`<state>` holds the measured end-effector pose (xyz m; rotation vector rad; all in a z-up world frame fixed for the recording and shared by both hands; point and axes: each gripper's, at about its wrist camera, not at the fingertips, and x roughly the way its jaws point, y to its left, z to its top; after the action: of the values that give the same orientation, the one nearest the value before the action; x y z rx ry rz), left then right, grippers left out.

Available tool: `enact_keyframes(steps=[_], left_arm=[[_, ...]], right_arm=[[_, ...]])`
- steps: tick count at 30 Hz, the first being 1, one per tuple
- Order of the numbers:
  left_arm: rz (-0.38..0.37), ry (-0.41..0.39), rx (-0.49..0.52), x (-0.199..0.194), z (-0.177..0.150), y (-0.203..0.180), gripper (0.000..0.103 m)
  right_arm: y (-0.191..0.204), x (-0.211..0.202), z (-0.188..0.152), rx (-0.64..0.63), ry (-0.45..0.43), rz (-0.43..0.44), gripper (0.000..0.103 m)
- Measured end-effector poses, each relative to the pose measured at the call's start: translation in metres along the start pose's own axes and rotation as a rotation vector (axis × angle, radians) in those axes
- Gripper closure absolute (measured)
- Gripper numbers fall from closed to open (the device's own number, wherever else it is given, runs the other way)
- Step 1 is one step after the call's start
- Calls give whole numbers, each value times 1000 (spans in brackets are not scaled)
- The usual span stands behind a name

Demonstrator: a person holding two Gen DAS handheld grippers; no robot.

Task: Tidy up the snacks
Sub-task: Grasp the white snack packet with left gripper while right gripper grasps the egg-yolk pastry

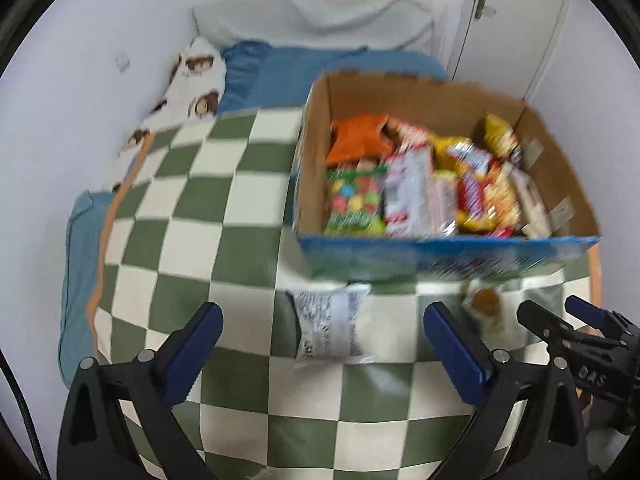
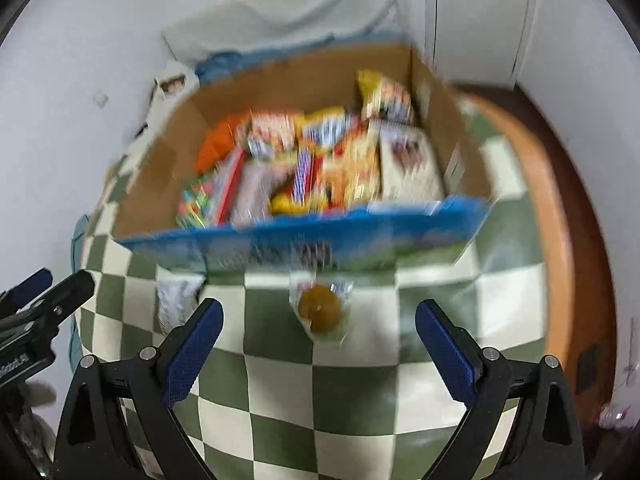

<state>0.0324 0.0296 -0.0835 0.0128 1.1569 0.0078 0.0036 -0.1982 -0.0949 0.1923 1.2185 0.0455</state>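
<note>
A cardboard box (image 1: 316,136) with a blue printed front, full of several colourful snack packs, stands on a green-and-cream checkered blanket (image 1: 224,208). It also shows in the right wrist view (image 2: 160,176). A white printed snack packet (image 1: 330,326) lies on the blanket in front of the box, between the fingers of my open, empty left gripper (image 1: 320,342). A clear packet with a round brown snack (image 2: 322,308) lies in front of the box, just ahead of my open, empty right gripper (image 2: 318,334). It also shows in the left wrist view (image 1: 486,308).
The blanket covers a bed with a blue pillow (image 1: 304,76), a monkey-print pillow (image 1: 192,80) and a white wall (image 1: 80,80) on the left. A wooden bed edge (image 2: 552,208) and dark floor (image 2: 588,240) lie on the right. White cupboard doors (image 1: 520,20) stand behind.
</note>
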Motion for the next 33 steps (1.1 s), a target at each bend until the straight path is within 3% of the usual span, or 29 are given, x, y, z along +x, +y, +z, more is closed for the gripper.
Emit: enact_keyframes(steps=[4,6,8,11,14,15,16,17,23,30,33], left_arm=[[8,103,-13,39,-6,9,0],[-4,161,-35,59,-7,16,0],[3,216,-40,80,-9,18,0],[-40,301,-59,109,-12,18,0],[-95,353,-48,129,-15,11,3],[-115,362,-48,134,-17,8,15],[-125,377,-58,139,-19,8,40],[-131,385,-66,142,-21,8,54],[-106,375,-9,130,-41,-2,55],[-137,449,67,106,-112,-28,55],[-128,471,62,114,-130,-37,54]], right_arm=[[1,45,-5,26,62,4,11],[4,59,-4,19,79,1,20],[8,76,-5,10,107,1,40],[13,86,-8,-12,108,-36,54],[15,84,-12,-38,91,-48,57],[15,83,-14,-45,92,-49,57],[15,82,-16,-47,97,-48,57],[15,80,-19,-52,101,-43,57],[14,63,-40,-79,116,-19,61],[22,46,-88,-127,184,35,61],[20,50,-113,-137,224,35,61]])
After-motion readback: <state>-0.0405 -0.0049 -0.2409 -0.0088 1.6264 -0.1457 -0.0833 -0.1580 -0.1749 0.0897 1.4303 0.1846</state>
